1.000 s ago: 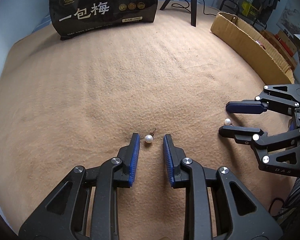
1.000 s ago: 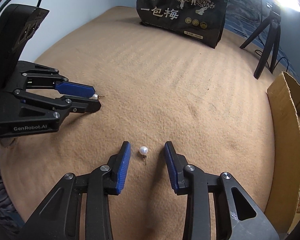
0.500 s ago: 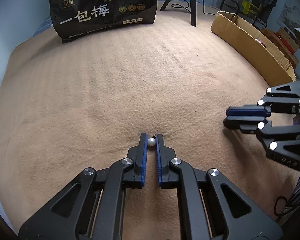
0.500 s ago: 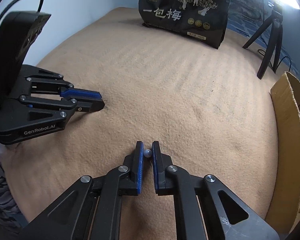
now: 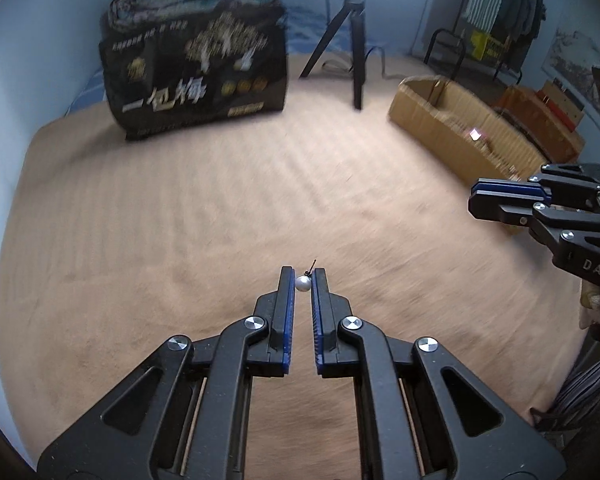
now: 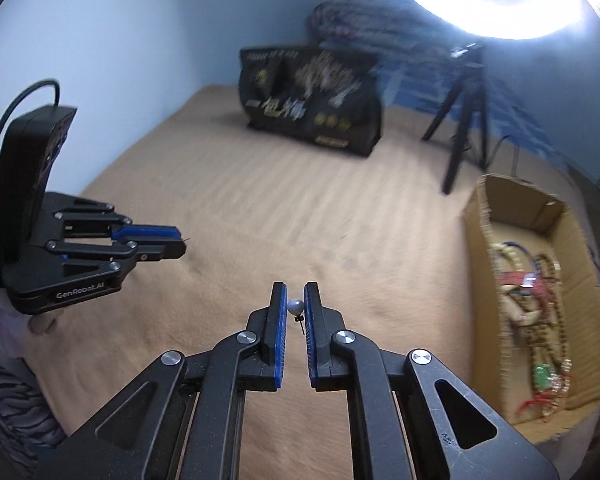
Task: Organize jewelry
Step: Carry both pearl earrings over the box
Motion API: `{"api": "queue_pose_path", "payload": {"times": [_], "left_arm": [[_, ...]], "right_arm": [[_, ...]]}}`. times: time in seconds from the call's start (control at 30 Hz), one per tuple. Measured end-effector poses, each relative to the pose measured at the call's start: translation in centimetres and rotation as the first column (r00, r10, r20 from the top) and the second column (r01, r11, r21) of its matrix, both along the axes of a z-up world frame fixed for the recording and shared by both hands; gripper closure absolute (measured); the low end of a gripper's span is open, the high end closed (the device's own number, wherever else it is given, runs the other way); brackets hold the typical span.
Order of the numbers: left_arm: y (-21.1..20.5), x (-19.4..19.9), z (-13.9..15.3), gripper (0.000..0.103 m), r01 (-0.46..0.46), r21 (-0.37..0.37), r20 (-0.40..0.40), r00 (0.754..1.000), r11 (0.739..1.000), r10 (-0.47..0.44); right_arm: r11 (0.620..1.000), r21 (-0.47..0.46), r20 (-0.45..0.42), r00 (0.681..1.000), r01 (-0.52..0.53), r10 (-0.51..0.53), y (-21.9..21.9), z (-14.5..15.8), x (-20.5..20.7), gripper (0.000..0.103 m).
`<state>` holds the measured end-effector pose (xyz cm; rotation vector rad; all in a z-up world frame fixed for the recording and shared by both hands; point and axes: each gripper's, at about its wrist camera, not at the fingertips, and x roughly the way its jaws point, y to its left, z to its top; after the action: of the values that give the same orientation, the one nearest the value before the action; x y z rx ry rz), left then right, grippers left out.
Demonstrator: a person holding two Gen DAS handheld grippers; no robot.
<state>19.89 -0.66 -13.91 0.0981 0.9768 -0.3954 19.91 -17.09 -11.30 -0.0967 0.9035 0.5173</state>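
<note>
2 grippers are up off the tan blanket (image 5: 180, 240), each pinching 1 pearl earring. The left gripper (image 5: 303, 280) has its blue pads closed on the left pearl (image 5: 302, 283), whose thin post pokes out past the tips, away from the camera. The right gripper (image 6: 296, 300) clamps the right pearl (image 6: 295, 305) the same way, but that post hangs down between the fingers. Neither pearl touches the blanket. From the right wrist view the left gripper (image 6: 176, 240) sits off to the left, well apart, a sliver of wire showing at its tip. A cardboard box (image 6: 480, 240) on the right edge holds a tangle of bead strings (image 6: 532, 300). A black bag (image 5: 196, 76) and a tripod (image 5: 350, 40) stand at the far end.
</note>
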Motion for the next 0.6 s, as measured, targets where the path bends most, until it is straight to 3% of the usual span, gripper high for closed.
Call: {"api": "queue_pose_path", "payload": {"times": [0.3, 0.6], "left_arm": [[-5.3, -0.1, 4.1, 0.097, 0.061, -0.09, 0.071, 0.996, 0.994, -0.054], [-11.5, 0.2, 5.8, 0.097, 0.109, -0.14, 0.097, 0.991, 0.984, -0.096]], "right_arm": [[0.985, 0.039, 0.071, 0.983, 0.166, -0.168, -7.9, 3.4, -0.4, 0.096], [0.936, 0.065, 0.091, 0.932, 0.346, -0.351, -17.0, 4.3, -0.8, 0.096]]}}
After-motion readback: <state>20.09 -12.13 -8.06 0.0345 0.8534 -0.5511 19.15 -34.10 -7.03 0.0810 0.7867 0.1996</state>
